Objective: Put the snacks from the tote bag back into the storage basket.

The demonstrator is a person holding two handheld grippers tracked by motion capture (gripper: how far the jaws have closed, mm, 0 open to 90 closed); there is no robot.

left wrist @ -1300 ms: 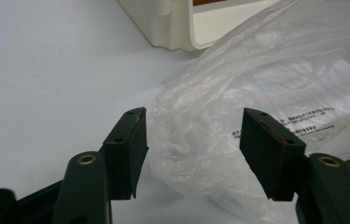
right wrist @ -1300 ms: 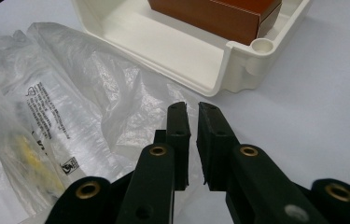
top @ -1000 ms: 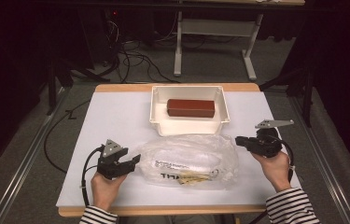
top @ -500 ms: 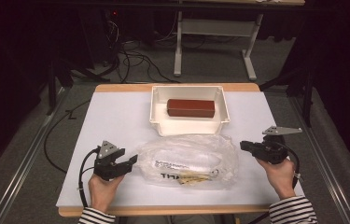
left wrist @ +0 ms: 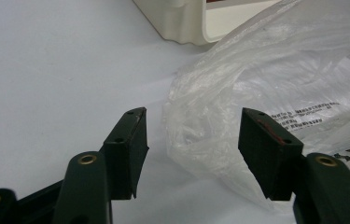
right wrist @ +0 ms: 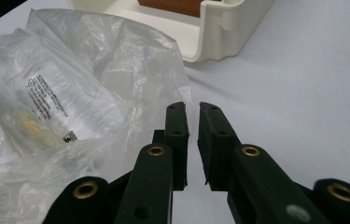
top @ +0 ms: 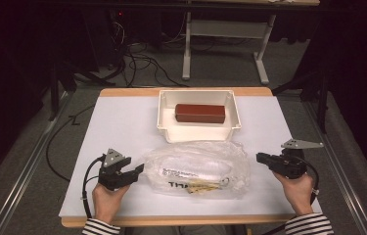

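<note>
The bag's (top: 198,169) print was too small to read in the high view, and the yellowish contents (top: 201,184) showed through the plastic as a blur that could not be told. In the left gripper view the bag (left wrist: 275,88) ran off the right edge, and only a corner of the tray (left wrist: 186,23) showed at the top edge. In the right gripper view the top edge cut the tray (right wrist: 219,32) and the brown block (right wrist: 172,7) to a strip. The worktop's (top: 122,122) near edge was partly hidden behind both sleeves.
</note>
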